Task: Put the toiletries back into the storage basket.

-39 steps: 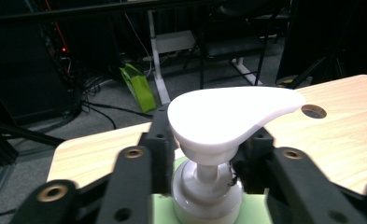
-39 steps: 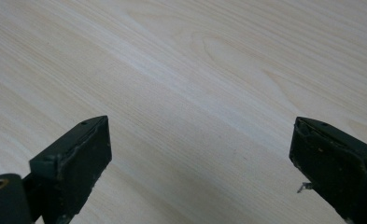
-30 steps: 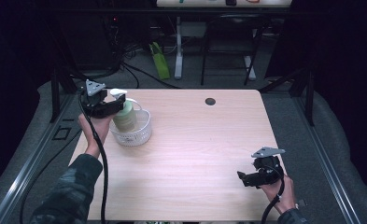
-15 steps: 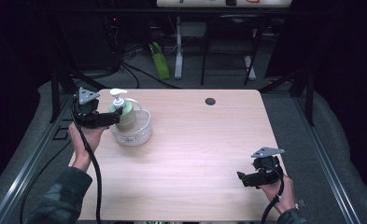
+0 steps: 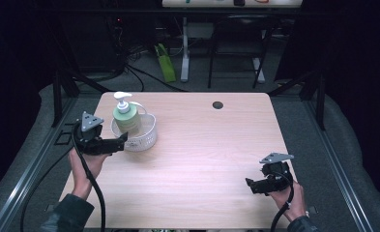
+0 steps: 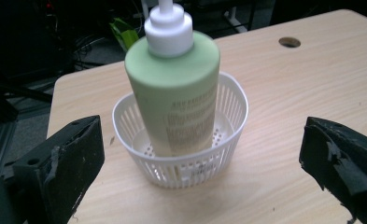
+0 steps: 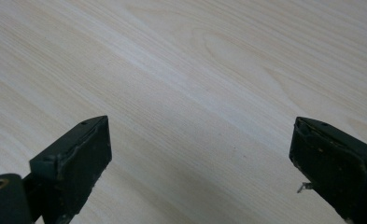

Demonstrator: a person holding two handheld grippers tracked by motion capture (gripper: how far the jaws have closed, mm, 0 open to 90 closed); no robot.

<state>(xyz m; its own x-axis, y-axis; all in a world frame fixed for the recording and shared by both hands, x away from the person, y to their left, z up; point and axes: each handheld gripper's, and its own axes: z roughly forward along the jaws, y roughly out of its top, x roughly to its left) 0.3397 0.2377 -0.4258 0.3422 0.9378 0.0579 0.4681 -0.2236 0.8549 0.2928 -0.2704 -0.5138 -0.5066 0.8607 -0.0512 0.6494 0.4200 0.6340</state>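
A green pump bottle (image 5: 125, 116) (image 6: 176, 93) with a white pump top stands upright inside a small white slotted basket (image 5: 144, 139) (image 6: 190, 165) at the table's left. My left gripper (image 5: 121, 143) (image 6: 202, 172) sits just left of the basket, open, its jaws wide apart and clear of the basket and bottle. At the front right my right gripper (image 5: 249, 183) (image 7: 200, 163) hovers low over bare wood, open with nothing between its jaws.
The light wooden table (image 5: 211, 145) has a round cable hole (image 5: 218, 105) (image 6: 289, 42) near its far edge. Black cables trail from both grippers. Behind the table are dark floor, table legs and a green object (image 5: 166, 65).
My left gripper has drawn back from the bottle toward the near left, open, leaving the bottle standing in the basket. The right gripper has stayed put.
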